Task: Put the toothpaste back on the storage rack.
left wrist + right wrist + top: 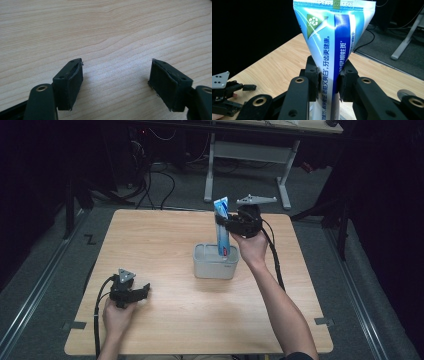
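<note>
At frame centre, the right gripper [231, 224] clamps its jaws on an upright toothpaste tube [222, 226]. The tube's lower end is hidden inside the grey bin [215, 268]. At lower left, the left gripper [141, 291] rests on the table [165, 235], jaws apart.

1. A toothpaste tube [222, 227] is standing upright, its lower end sitting inside a grey rectangular bin [215, 263] near the middle of the wooden desk [165, 235].
2. The right tool [234, 224] is clamping the tube's upper part from the right side.
3. The left tool [131, 291] is resting low at the desk's near-left area, well apart from the bin.
</note>
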